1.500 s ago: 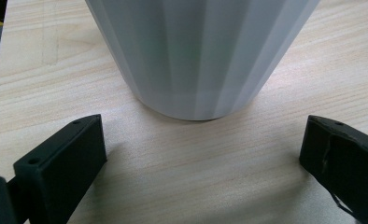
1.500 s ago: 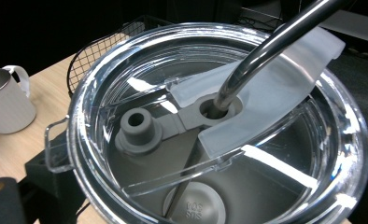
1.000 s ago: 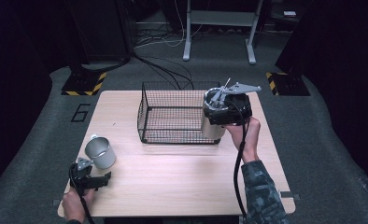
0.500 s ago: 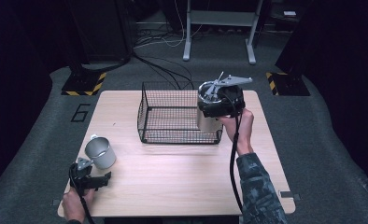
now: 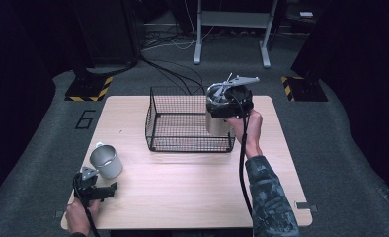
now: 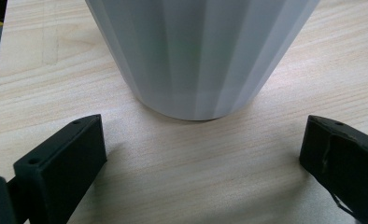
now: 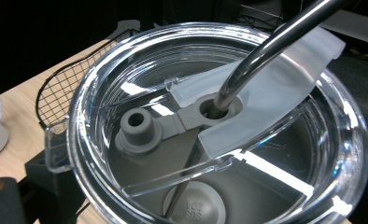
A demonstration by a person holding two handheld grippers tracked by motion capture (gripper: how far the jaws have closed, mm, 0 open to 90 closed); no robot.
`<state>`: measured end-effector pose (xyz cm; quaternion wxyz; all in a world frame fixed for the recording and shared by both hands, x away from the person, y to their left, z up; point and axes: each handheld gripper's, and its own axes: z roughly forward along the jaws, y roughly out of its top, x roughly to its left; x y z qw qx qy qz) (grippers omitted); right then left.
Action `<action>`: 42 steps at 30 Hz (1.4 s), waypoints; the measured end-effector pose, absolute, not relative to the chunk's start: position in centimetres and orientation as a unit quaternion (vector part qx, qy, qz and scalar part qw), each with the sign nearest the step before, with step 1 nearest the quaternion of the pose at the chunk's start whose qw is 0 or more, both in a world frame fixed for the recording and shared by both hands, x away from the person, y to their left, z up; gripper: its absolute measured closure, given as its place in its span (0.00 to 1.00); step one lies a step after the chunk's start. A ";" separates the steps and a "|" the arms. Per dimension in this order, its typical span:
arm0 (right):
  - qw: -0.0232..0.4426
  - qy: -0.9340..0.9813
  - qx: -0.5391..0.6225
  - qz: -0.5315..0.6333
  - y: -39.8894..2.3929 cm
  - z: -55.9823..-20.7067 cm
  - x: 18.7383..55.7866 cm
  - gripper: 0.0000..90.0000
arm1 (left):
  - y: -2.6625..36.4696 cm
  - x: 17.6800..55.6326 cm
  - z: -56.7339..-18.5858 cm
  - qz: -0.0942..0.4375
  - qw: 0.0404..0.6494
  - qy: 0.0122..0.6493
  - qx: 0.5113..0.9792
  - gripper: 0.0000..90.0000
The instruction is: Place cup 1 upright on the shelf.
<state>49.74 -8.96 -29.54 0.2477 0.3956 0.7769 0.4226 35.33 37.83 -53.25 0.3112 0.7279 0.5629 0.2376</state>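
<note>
A pale tumbler (image 5: 216,122) with a clear lid (image 7: 219,135) and a metal straw (image 7: 266,51) is held at the right end of the black wire basket (image 5: 182,121). My right gripper (image 5: 232,102) is shut on the tumbler just below the lid. One of its black fingers (image 7: 46,175) presses the tumbler's side. I cannot tell whether the tumbler's base is inside the basket. A white mug (image 5: 105,161) stands at the table's front left. My left gripper (image 5: 101,190) is open just short of the mug (image 6: 196,51), jaws wide on either side.
The wooden table (image 5: 182,187) has bare room across its middle and front right. Dark floor with cables and a metal stand's legs (image 5: 232,34) lies beyond the far edge. The person's right forearm (image 5: 266,187) crosses the table's right side.
My right gripper has carried the tumbler left and farther away, from beside the basket's right wall to over its right end. The left gripper and mug have stayed still.
</note>
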 end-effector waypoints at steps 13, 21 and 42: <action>0.249 0.780 0.400 0.412 -8.5 -30.9 51.6 0.04 | 37.8 35.3 -53.3 0.241 0.313 0.563 0.726 0.00; 0.245 0.784 0.403 0.403 -8.1 -31.9 52.5 0.04 | 37.8 35.3 -53.3 0.241 0.314 0.563 0.726 0.00; 0.227 0.790 0.423 0.382 -7.4 -35.0 54.3 0.04 | 37.8 35.3 -53.3 0.238 0.312 0.562 0.728 0.00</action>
